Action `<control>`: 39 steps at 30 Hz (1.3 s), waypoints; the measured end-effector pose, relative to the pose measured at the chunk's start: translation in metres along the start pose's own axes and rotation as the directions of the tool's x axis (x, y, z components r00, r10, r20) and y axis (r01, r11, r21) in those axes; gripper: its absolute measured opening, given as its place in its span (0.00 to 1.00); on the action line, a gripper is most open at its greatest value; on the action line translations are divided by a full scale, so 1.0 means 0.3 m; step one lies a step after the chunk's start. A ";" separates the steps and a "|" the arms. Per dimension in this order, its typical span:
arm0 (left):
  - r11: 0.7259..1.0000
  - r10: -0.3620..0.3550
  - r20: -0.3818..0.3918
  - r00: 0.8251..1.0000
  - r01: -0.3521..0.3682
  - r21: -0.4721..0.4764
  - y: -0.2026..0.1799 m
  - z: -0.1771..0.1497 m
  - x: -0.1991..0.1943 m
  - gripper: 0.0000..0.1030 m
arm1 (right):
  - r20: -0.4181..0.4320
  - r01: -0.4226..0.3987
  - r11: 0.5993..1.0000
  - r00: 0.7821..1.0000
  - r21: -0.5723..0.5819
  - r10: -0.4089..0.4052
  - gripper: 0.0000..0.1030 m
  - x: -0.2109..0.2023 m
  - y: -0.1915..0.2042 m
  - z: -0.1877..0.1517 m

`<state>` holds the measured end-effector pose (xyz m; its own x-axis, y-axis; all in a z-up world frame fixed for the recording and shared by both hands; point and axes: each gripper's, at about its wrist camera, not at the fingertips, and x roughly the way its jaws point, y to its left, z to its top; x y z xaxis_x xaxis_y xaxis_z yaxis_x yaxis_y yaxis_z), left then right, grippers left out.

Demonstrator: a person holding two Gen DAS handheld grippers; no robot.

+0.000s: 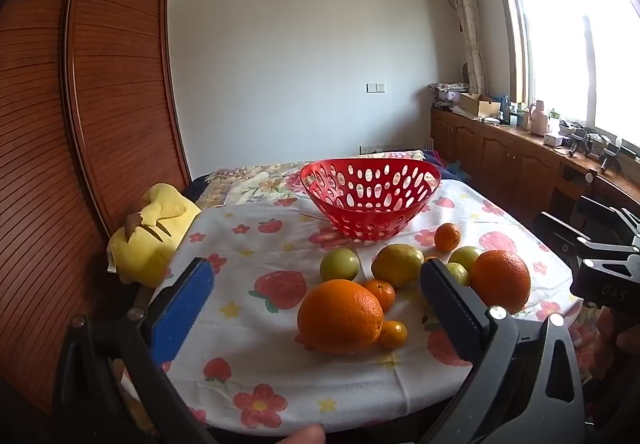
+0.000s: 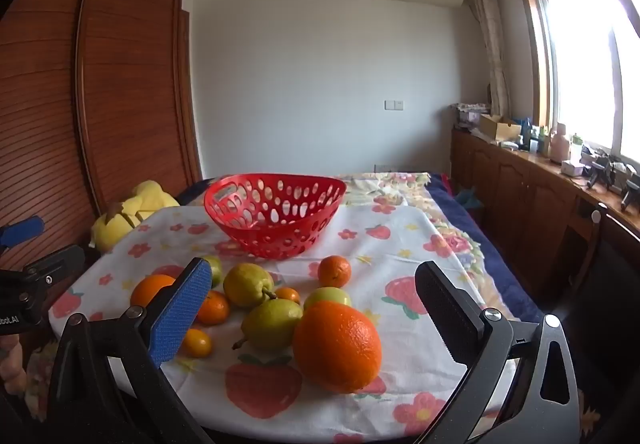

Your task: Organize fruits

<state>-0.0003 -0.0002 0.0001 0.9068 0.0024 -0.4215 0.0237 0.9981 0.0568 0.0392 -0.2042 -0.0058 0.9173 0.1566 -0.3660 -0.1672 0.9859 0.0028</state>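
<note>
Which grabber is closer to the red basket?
Neither clearly. The left gripper and right gripper both hover open near the table's front edge, with the fruit between each and the red basket.

A: Where could a gripper pass?

B: Over the bare tablecloth [image 2: 408, 244] right of the red basket [image 2: 276, 220].

A: What's in the way?

B: The clustered fruit: a big orange [image 2: 338, 346] in front, pears [image 2: 272, 324] packed behind.
</note>
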 end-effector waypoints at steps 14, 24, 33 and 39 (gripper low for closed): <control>1.000 -0.002 0.004 1.000 0.002 0.001 -0.007 0.016 -0.021 1.00 | 0.004 -0.001 1.000 1.000 0.004 0.001 1.00 -0.012 0.008 0.001; 1.000 -0.008 0.010 1.000 0.008 0.000 -0.006 0.010 -0.017 1.00 | 0.006 -0.002 1.000 1.000 0.004 0.002 1.00 -0.016 0.008 0.006; 1.000 -0.006 0.015 1.000 0.006 0.000 -0.007 0.011 -0.019 1.00 | 0.009 -0.002 1.000 1.000 0.005 0.001 1.00 -0.015 0.009 0.007; 1.000 -0.010 0.017 1.000 0.011 -0.001 -0.007 0.015 -0.026 1.00 | 0.011 -0.003 1.000 1.000 0.005 0.003 1.00 -0.018 0.006 0.005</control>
<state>-0.0056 -0.0025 0.0075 0.9135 -0.0091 -0.4067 0.0328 0.9981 0.0513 0.0346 -0.2030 -0.0023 0.9207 0.1600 -0.3559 -0.1681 0.9857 0.0081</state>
